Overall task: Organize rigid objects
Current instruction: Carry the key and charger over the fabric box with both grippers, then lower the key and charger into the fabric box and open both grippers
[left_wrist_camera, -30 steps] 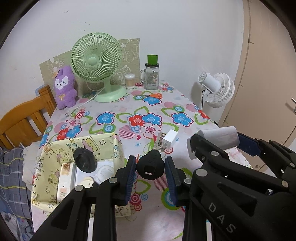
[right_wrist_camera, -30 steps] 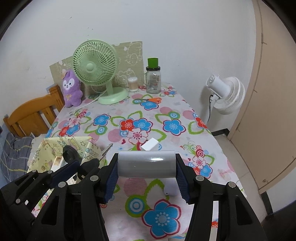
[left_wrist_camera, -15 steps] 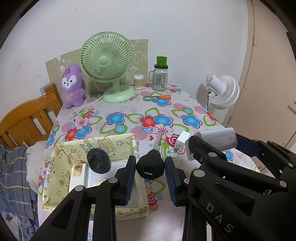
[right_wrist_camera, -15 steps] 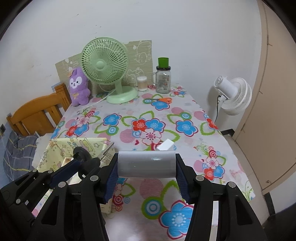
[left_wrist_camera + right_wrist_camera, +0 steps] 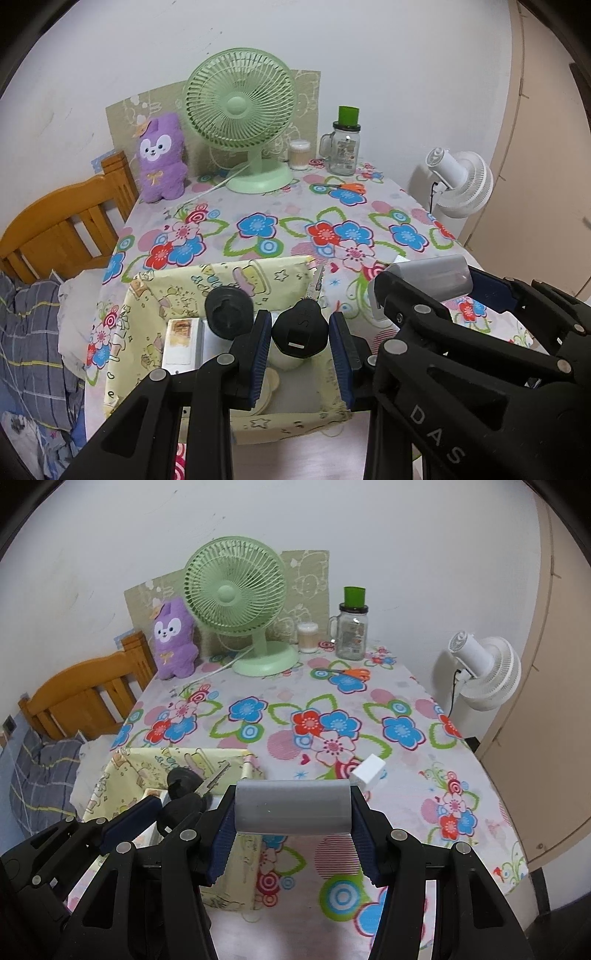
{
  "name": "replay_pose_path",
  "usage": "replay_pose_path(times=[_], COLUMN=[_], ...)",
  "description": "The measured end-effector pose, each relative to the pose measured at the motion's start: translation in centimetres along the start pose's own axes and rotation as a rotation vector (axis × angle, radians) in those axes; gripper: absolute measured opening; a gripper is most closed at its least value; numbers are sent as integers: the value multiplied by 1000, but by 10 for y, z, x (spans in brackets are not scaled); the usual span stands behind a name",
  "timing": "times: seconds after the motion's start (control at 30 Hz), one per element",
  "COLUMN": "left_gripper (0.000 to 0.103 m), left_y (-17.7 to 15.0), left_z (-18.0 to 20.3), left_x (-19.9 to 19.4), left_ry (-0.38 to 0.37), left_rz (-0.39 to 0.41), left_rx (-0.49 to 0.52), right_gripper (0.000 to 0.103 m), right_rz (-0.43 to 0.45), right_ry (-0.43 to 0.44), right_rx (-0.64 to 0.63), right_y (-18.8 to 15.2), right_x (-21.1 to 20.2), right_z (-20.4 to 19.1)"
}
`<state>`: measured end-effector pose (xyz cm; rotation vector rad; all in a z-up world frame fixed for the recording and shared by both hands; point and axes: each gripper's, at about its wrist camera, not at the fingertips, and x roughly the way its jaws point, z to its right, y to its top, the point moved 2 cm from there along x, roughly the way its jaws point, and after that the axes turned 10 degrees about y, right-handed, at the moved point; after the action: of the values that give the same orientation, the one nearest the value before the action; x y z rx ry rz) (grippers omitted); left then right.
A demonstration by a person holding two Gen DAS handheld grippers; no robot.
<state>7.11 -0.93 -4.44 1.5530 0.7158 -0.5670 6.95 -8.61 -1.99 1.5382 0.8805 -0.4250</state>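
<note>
My left gripper [image 5: 300, 341] is shut on a black-headed key [image 5: 300, 332], blade pointing forward, and holds it above the yellow patterned box [image 5: 229, 277]. The box holds a black round cap [image 5: 228, 312], a white-and-orange packet [image 5: 181, 345] and pale round items. My right gripper [image 5: 293, 814] is shut on a grey cylinder [image 5: 293, 806], held crosswise just right of the box [image 5: 177, 757]. The cylinder also shows in the left wrist view [image 5: 436, 275]. A white adapter block [image 5: 367, 771] lies on the floral tablecloth beyond it.
At the table's back stand a green desk fan [image 5: 243, 122], a purple plush toy [image 5: 160, 158], a glass jar with green lid [image 5: 345, 146], a small cup [image 5: 299, 155] and orange scissors [image 5: 349, 187]. A wooden chair [image 5: 62, 229] is left; a white floor fan [image 5: 460, 181] right.
Both grippers moved left and back with their loads. The key now hangs over the box instead of over the tablecloth. The adapter block has shifted right in view.
</note>
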Motion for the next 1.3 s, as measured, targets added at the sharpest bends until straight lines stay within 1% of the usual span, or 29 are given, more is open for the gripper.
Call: replay_pose_path(times=[0.33,0.53,0.8,0.97,1.03,1.17,1.3], left_gripper=[32,32,32,32,32,32,33], left_y=[-4,-5,-3,-4,-5,-5,-6], left_z=[-28,-41,-55,-63,-67,-74,-78], left_x=[16,24,36,44,47,49,56], left_ry=[19,52,52,52,49,67,62], left_rz=[-34,-43,-60,-78,-83,-73,-90], left_rx=[-32,-42,-55,-69,-81,-87,-97], right_gripper=[59,59,59,59,59,59,60], right_rz=[-40,-61,-79,-72,-73,-73,-73], right_ry=[20,26,30,1,0,0,-7], right_rx=[-23,-30,-51,-90,-103,-124,-145], right_y=[1,2,8,11,12,14,16], right_x=[23,38,54,61,64,70,76], right_z=[-25,-36,-47,-55,-58,-65,-70])
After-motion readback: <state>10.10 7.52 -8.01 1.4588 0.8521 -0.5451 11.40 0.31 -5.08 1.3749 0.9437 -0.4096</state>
